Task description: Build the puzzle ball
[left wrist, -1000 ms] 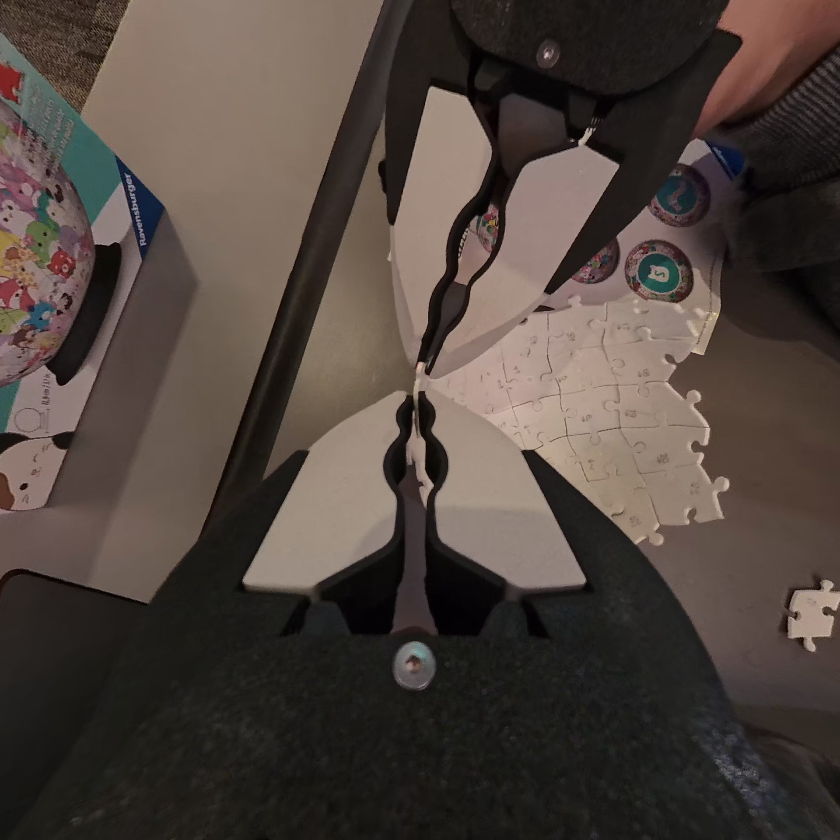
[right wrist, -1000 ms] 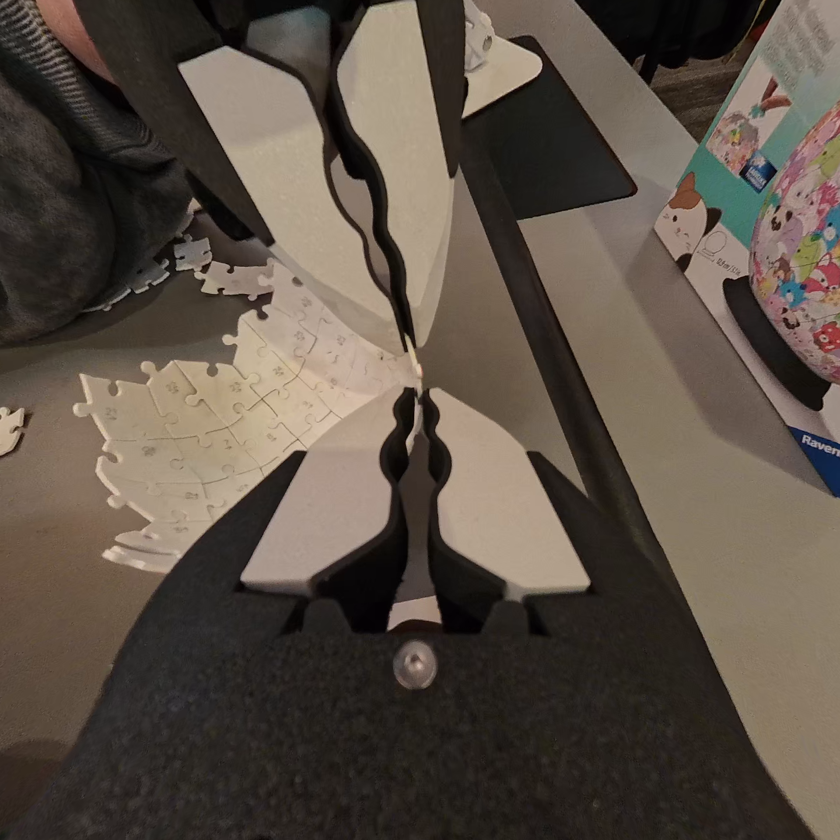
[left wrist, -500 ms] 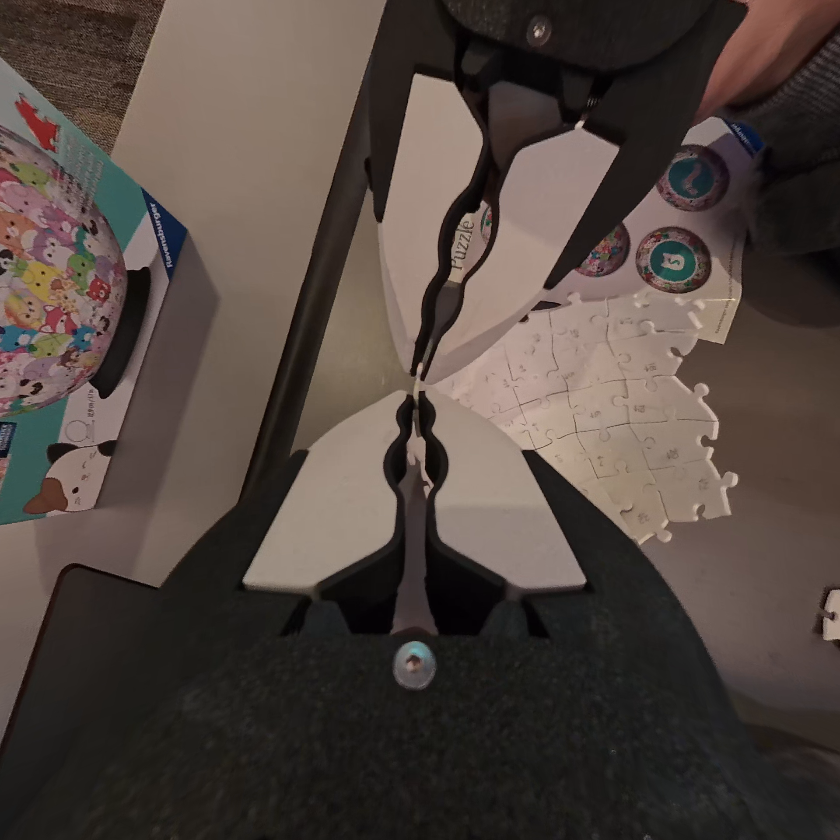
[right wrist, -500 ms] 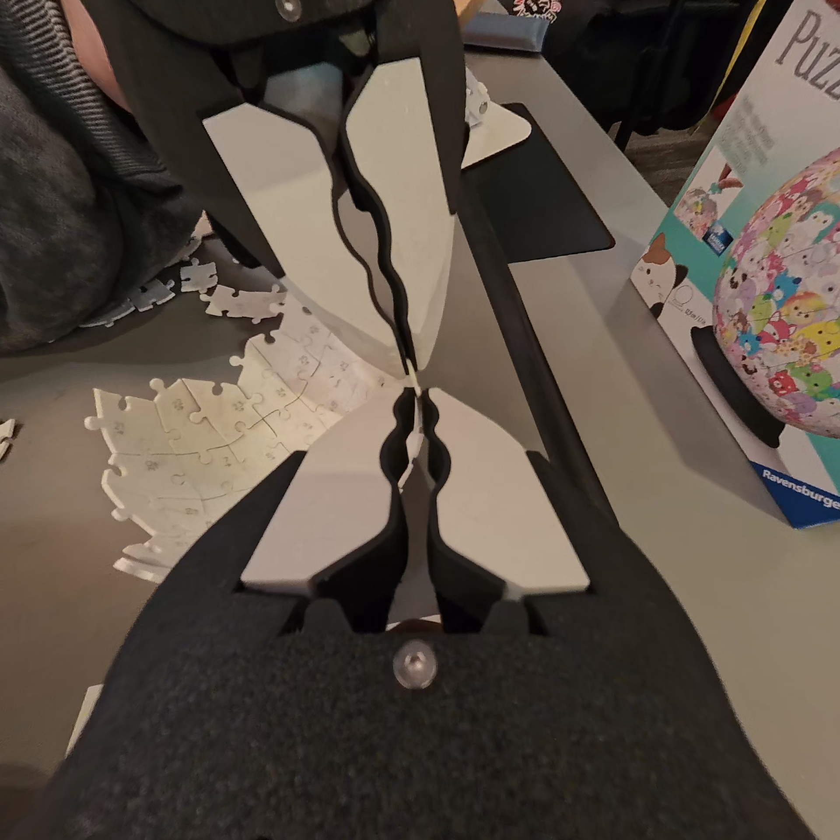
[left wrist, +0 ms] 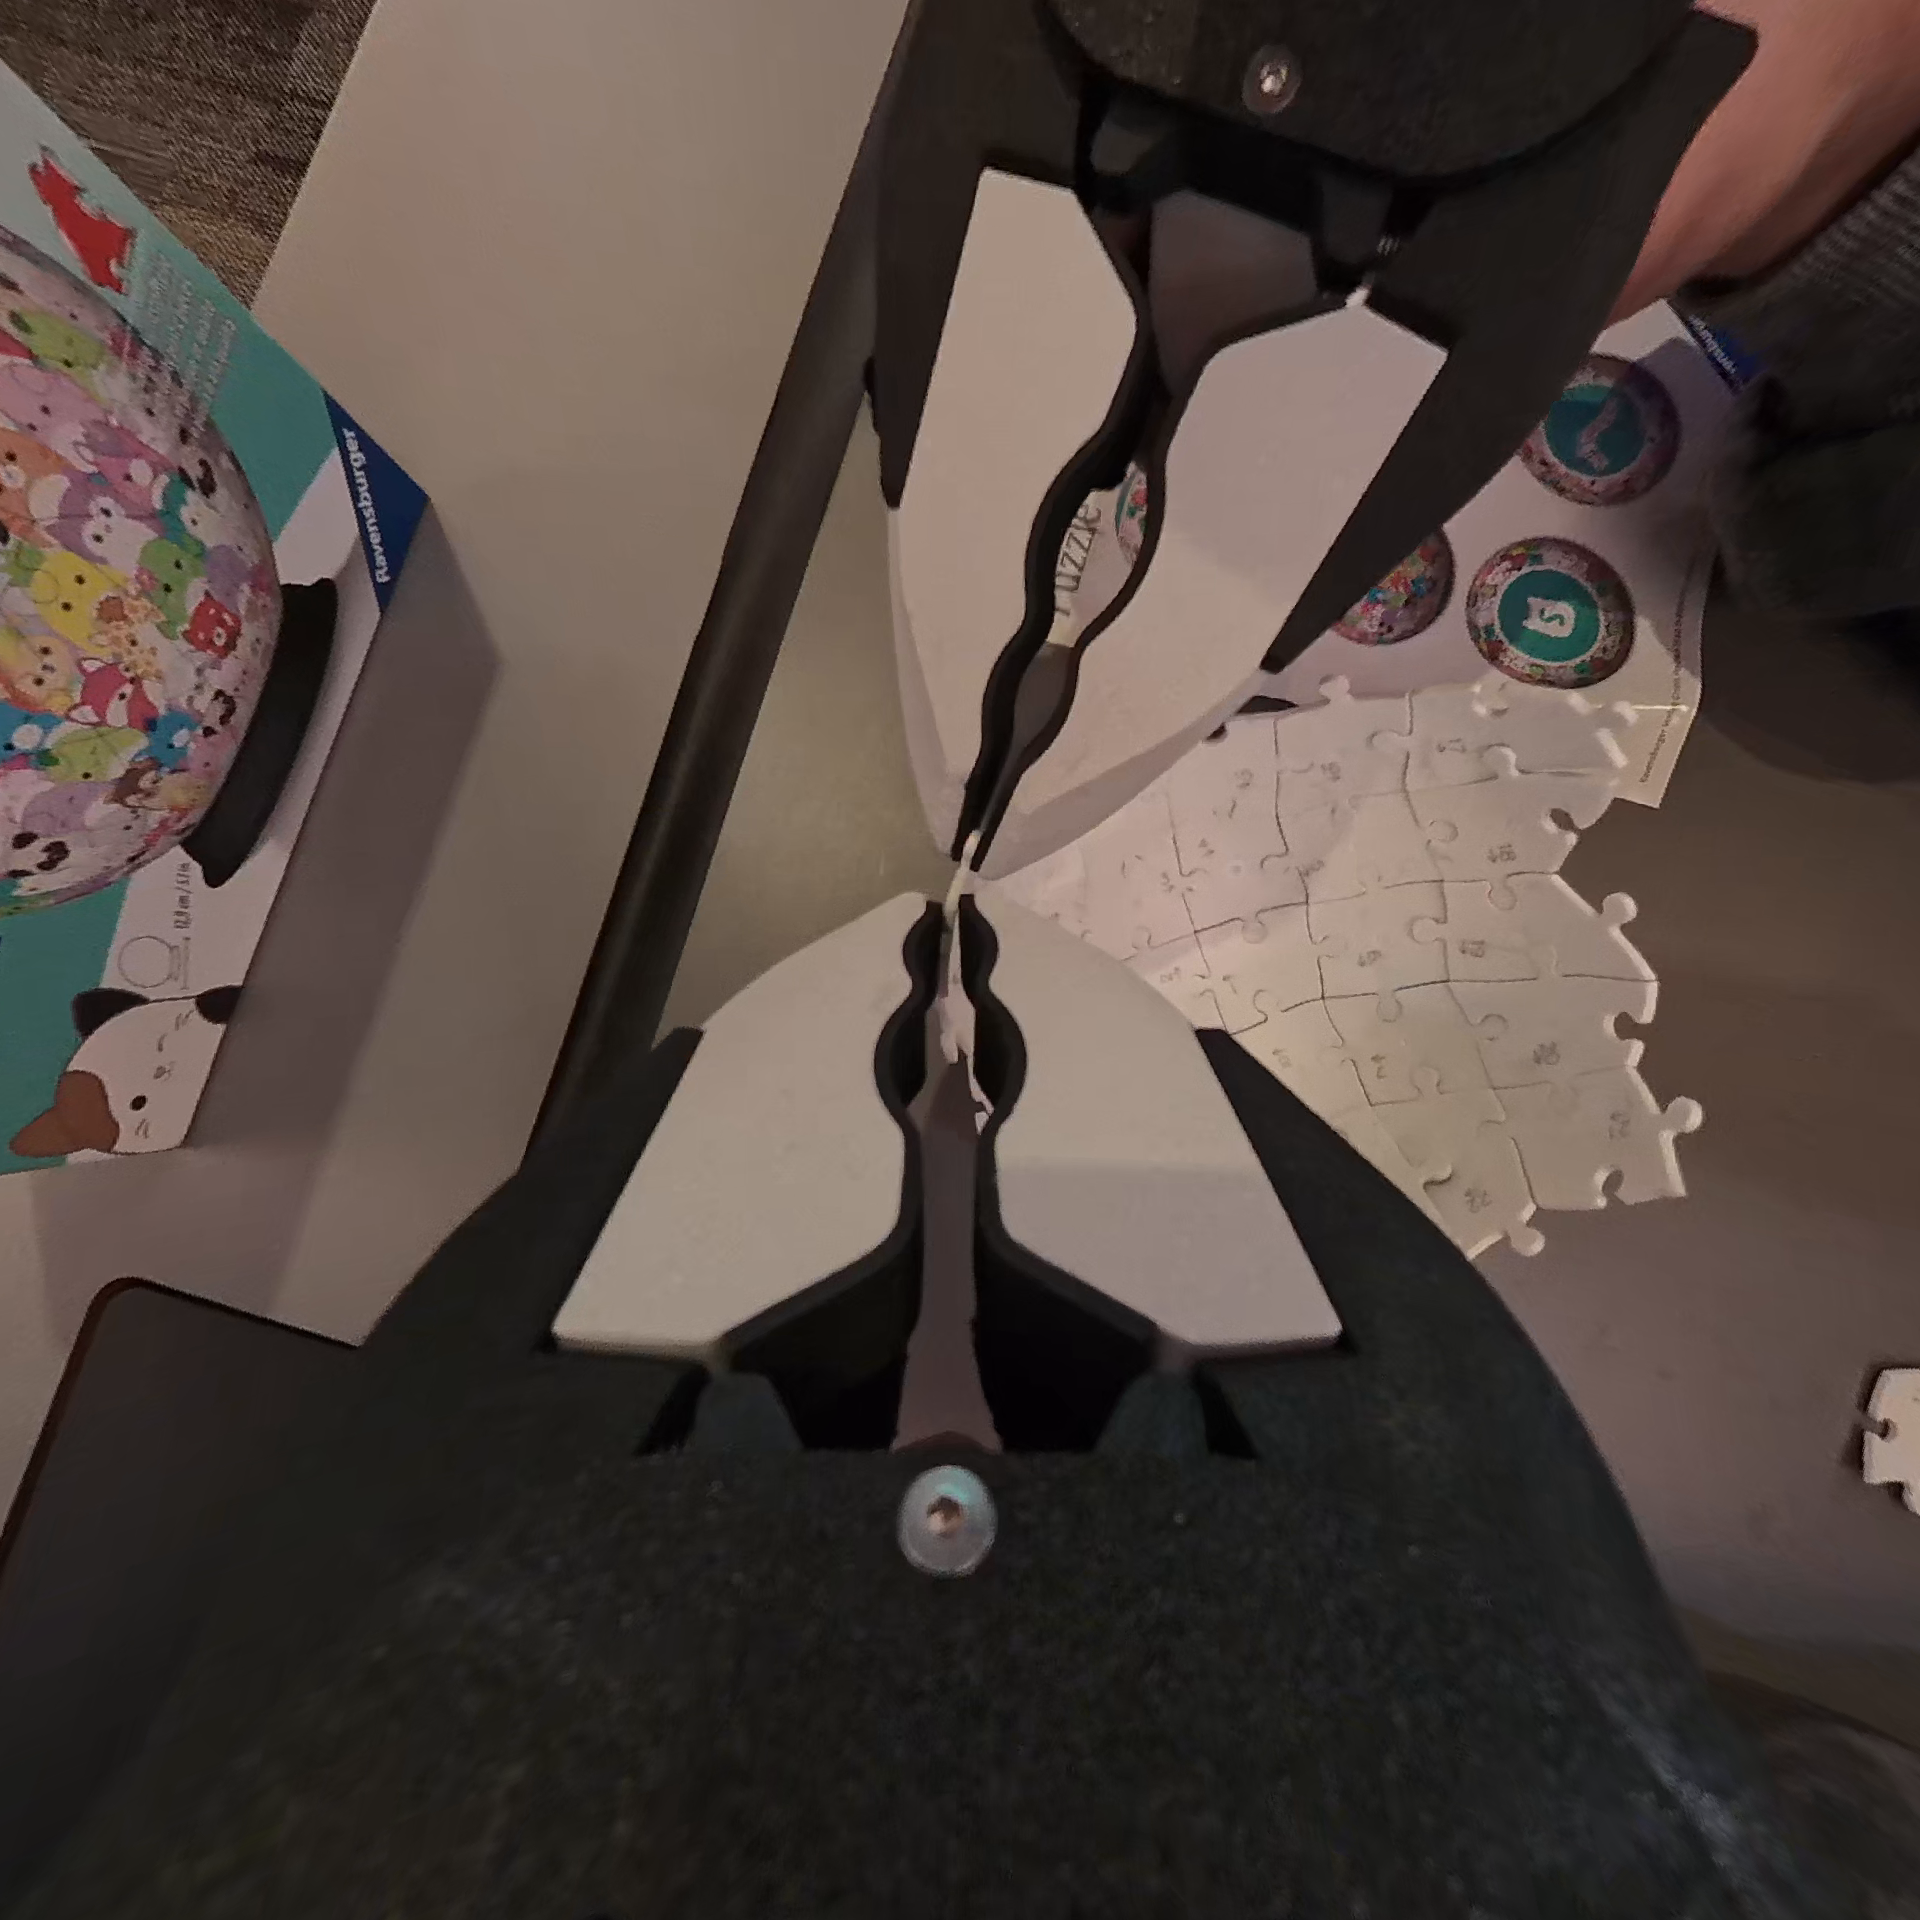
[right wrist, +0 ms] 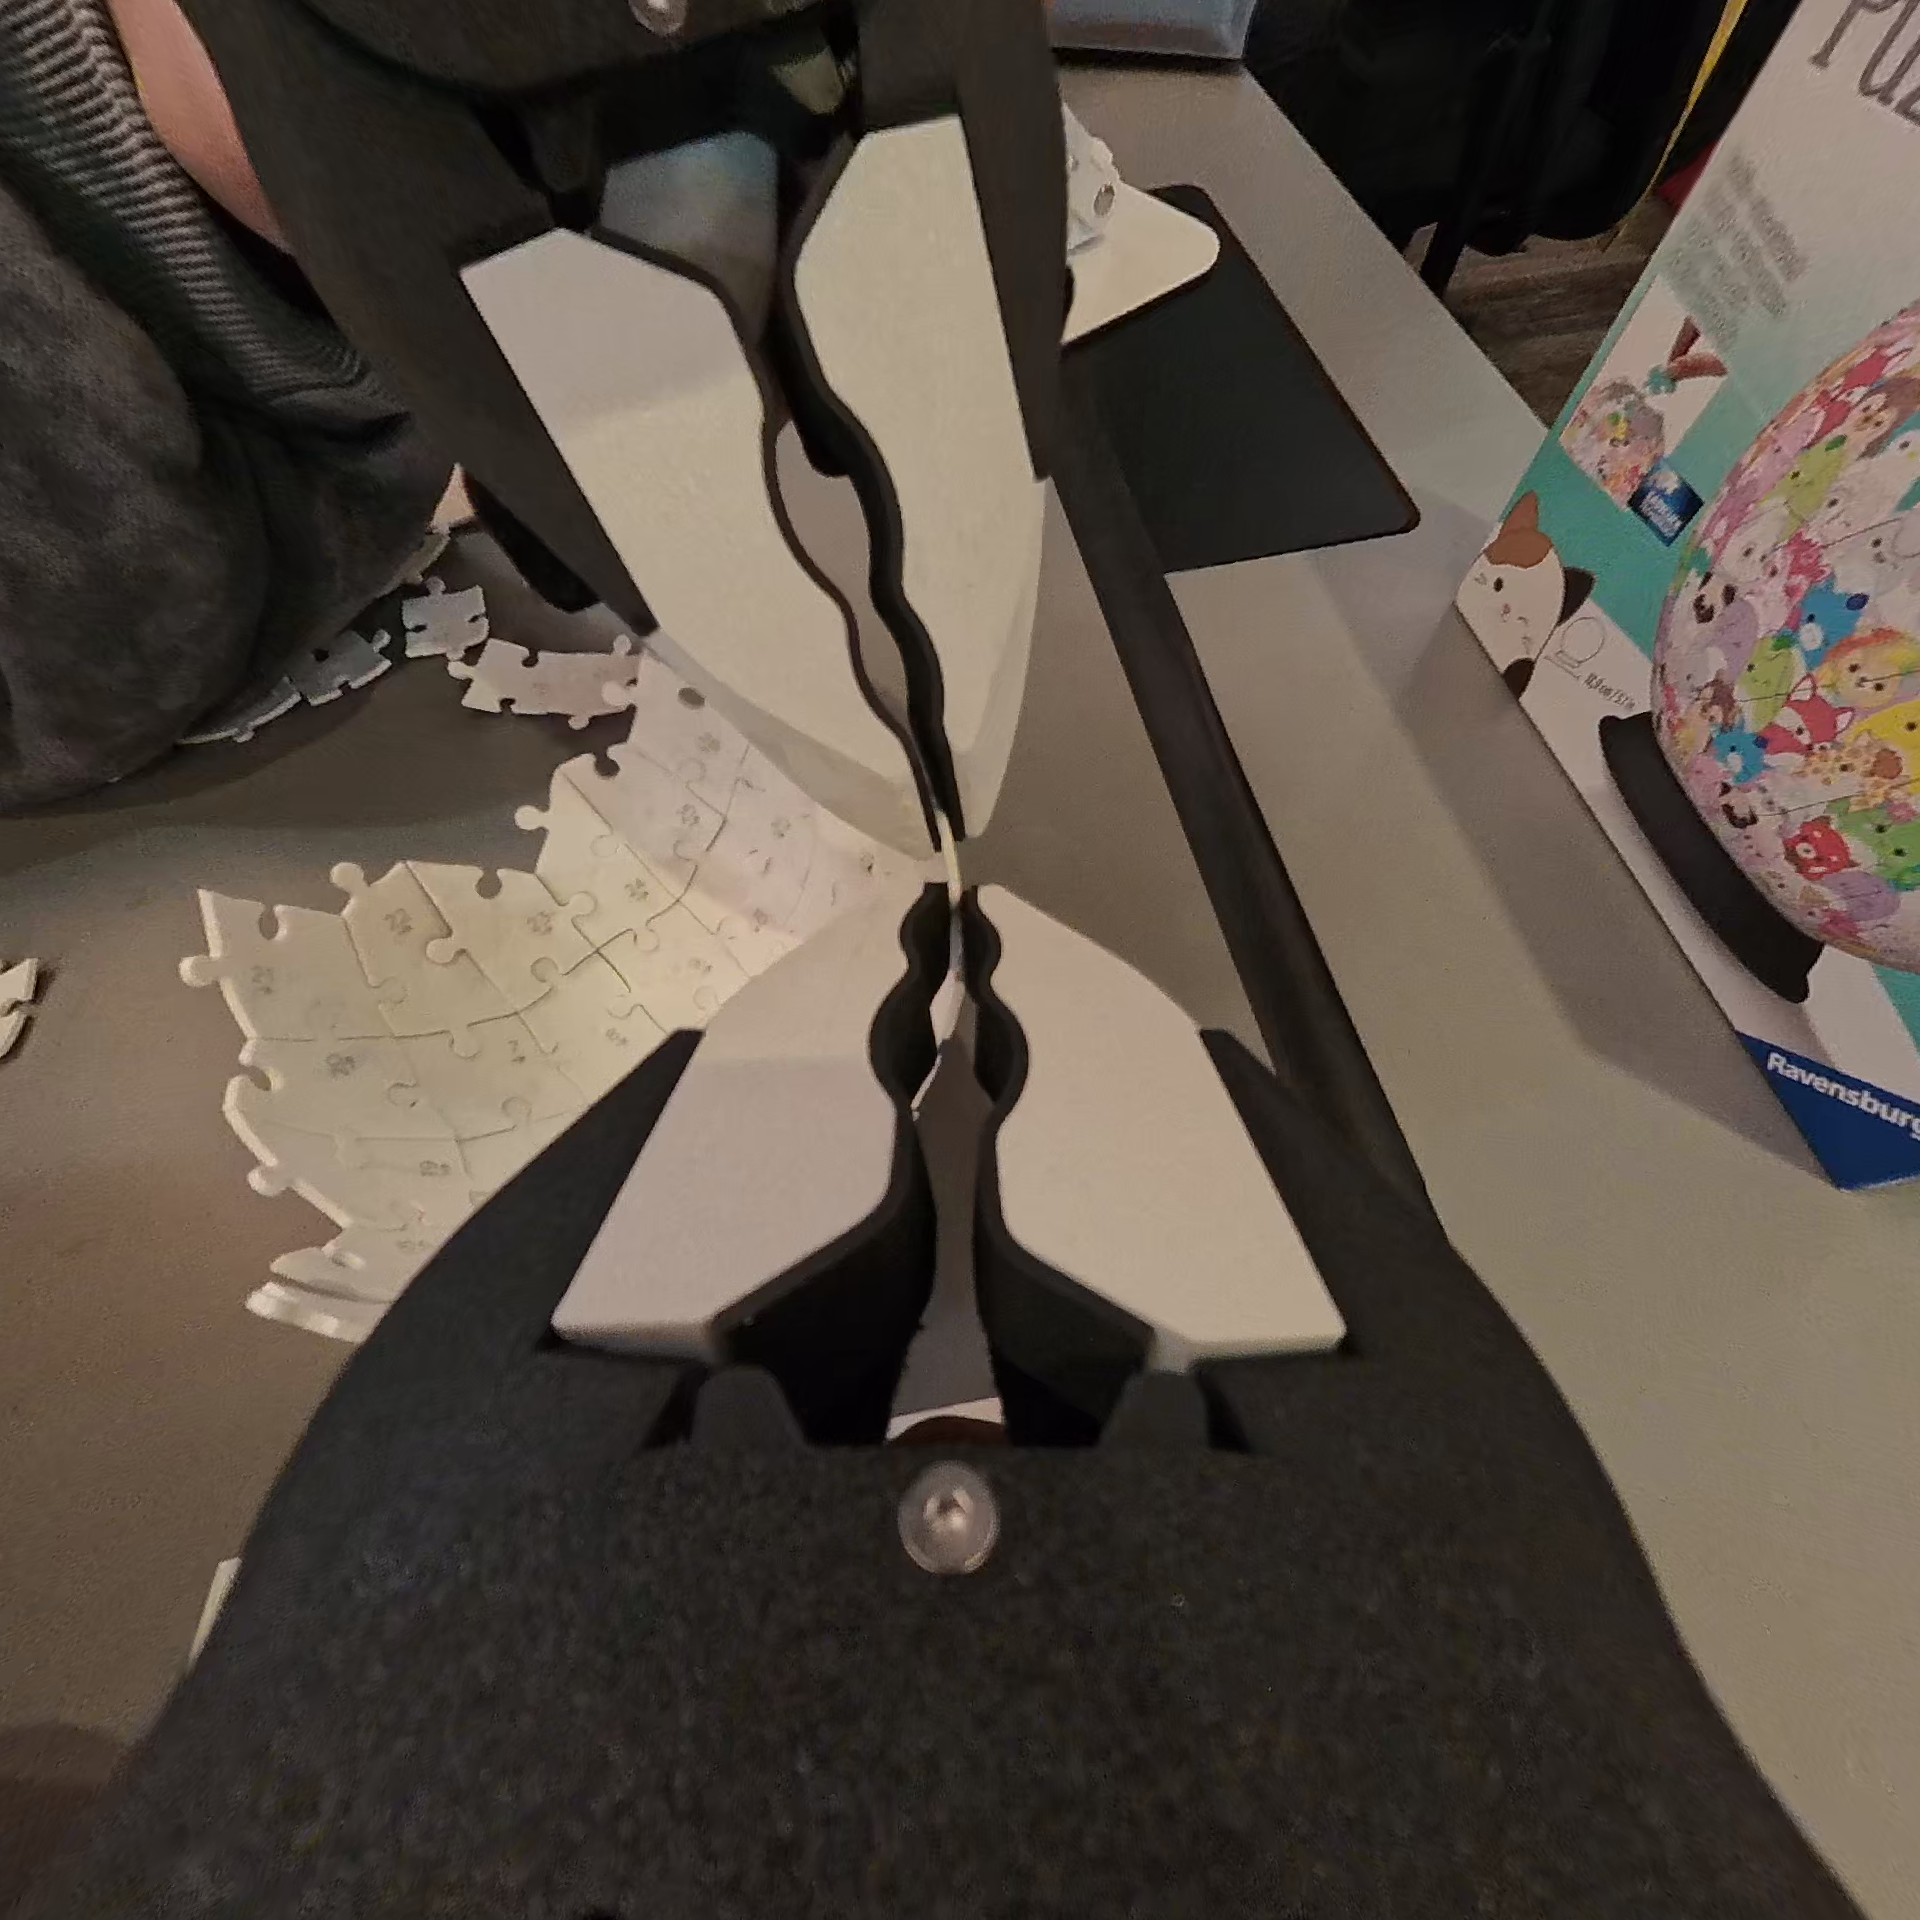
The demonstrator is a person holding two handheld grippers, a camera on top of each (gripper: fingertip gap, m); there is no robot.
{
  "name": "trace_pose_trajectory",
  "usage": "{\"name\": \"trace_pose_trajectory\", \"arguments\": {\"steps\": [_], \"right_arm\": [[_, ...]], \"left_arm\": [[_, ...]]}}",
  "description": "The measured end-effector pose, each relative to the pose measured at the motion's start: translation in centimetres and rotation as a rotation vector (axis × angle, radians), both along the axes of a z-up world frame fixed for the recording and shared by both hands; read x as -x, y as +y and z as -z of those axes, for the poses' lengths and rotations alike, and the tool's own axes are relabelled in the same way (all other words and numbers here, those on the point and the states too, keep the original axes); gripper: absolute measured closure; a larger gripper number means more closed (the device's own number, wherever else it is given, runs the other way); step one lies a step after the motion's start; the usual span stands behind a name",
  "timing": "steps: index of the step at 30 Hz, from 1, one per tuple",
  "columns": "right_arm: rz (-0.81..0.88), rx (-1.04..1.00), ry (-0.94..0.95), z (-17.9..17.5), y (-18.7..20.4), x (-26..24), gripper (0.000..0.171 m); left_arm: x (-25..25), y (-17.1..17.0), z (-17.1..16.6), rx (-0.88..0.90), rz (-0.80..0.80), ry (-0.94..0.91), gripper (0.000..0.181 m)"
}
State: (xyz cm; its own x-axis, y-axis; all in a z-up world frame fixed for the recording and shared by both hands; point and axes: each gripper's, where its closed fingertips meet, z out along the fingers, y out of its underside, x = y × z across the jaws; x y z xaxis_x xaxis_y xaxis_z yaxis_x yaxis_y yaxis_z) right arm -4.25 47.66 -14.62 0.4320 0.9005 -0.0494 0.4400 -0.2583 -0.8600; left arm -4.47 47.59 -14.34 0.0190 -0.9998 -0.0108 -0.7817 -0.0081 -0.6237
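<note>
Left gripper [left wrist: 951, 914] and right gripper [right wrist: 954, 914] meet tip to tip above the table [right wrist: 1403, 1039], each pinched tight on the same thin white puzzle piece [left wrist: 962, 868]. Assembled white puzzle section [left wrist: 1455, 987] lies just beside, near the puzzle box [right wrist: 1766, 727].

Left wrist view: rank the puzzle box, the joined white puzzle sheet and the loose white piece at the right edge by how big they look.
1. puzzle box, partly cut off at the frame edge
2. joined puzzle sheet, partly hidden behind the fingers
3. loose piece, clearly smallest, though also cropped

The first two look close, so their order is uncertain.
</note>
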Motion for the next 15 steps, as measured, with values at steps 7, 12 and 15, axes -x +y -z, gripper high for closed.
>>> {"name": "trace_pose_trajectory", "arguments": {"steps": [7, 12, 15], "right_arm": [[0.008, -0.011, -0.037, 0.34, 0.14, -0.13, 0.169], [0.02, -0.012, -0.037, 0.44, 0.32, -0.35, 0.169], [0.028, -0.016, -0.038, 0.39, 0.43, -0.48, 0.169]], "left_arm": [[-0.07, 0.15, 0.37, -0.015, -0.003, 0.01, 0.179], [0.49, 0.41, 0.27, 0.01, -0.022, 0.009, 0.16], [0.88, 0.55, 0.31, 0.066, -0.037, -0.006, 0.156]]}}
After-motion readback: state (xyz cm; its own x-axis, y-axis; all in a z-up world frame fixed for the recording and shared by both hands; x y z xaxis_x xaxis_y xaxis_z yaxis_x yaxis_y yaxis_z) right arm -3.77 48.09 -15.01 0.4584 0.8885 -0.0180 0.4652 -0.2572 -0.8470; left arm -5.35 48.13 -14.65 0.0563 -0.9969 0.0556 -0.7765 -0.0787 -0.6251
